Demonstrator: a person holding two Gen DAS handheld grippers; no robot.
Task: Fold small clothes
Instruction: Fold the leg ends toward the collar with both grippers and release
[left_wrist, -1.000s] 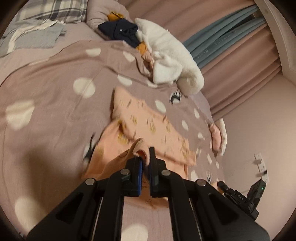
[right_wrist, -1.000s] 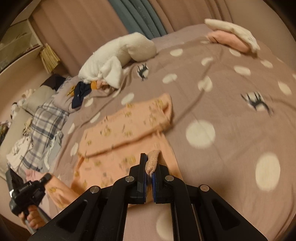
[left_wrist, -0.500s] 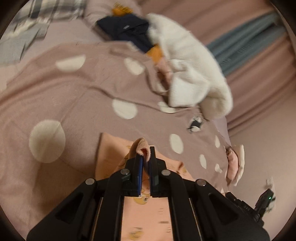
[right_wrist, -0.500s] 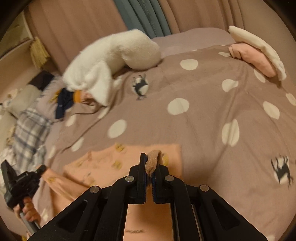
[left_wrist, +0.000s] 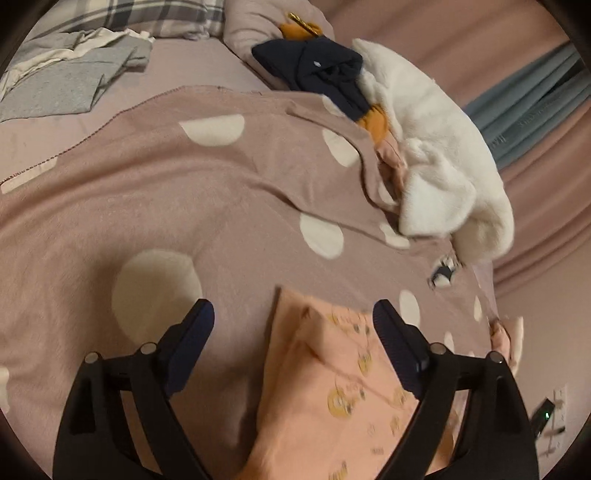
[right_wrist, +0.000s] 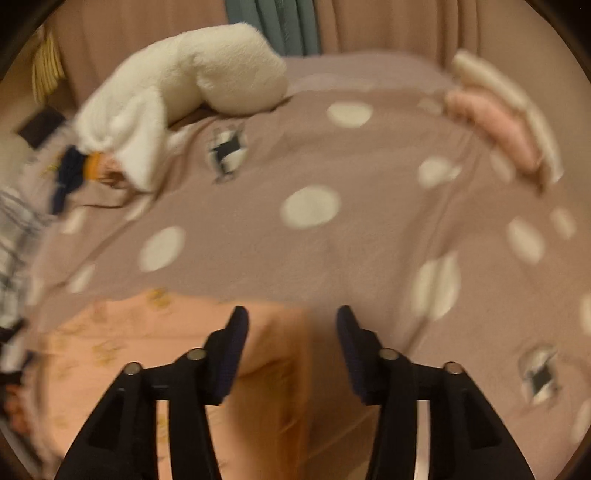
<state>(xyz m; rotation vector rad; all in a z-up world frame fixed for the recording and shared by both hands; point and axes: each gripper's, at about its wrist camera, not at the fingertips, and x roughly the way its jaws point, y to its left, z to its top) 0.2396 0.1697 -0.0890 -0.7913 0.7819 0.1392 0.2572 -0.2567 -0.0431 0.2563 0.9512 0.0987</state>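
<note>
Both grippers – left gripper (left_wrist: 293, 317) & right gripper (right_wrist: 291, 323) – spread wide, empty; peach garment (left_wrist: 332, 398) lies just below/between fingers on blanket (left_wrist: 184, 206).

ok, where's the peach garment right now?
The peach garment lies folded on the dotted blanket, under both open grippers: low centre-right in left wrist view, low left in right wrist view.

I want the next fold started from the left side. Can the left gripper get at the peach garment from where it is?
Probably yes: the left gripper is open and the peach garment lies uncovered right below it.
</note>
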